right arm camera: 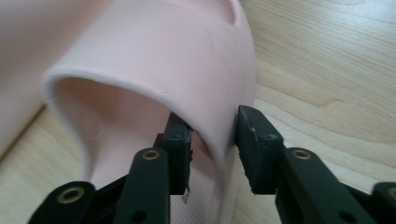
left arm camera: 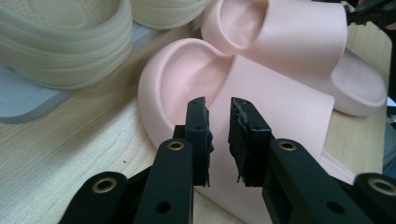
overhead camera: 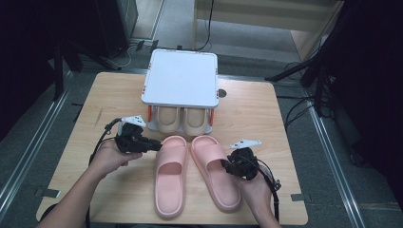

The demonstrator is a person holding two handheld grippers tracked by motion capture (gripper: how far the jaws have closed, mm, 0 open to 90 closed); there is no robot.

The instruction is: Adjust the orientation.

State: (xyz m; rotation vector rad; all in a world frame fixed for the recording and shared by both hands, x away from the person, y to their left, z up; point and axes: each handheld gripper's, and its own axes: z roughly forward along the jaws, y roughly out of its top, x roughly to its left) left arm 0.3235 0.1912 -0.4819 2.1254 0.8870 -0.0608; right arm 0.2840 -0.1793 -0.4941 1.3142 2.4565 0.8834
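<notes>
Working two pink slippers at the near edge of the tabletop (overhead camera: pixel 266 114), one gripper on each.

I see my left gripper (overhead camera: pixel 153 142) at the heel rim of the left pink slipper (overhead camera: pixel 170 175), jaws parted by a narrow gap with nothing between them. Behind sits a white rack (overhead camera: pixel 180 78) with beige slippers (overhead camera: pixel 181 119) tucked under its top. Right pink slipper (overhead camera: pixel 215 171) lies touching its mate; my right gripper (overhead camera: pixel 225 164) has its jaws either side of the strap wall, one inside, one outside, gripping it.

Two slippers (overhead camera: pixel 197 173) on table (overhead camera: pixel 266 114), before rack (overhead camera: pixel 180 78).
</notes>
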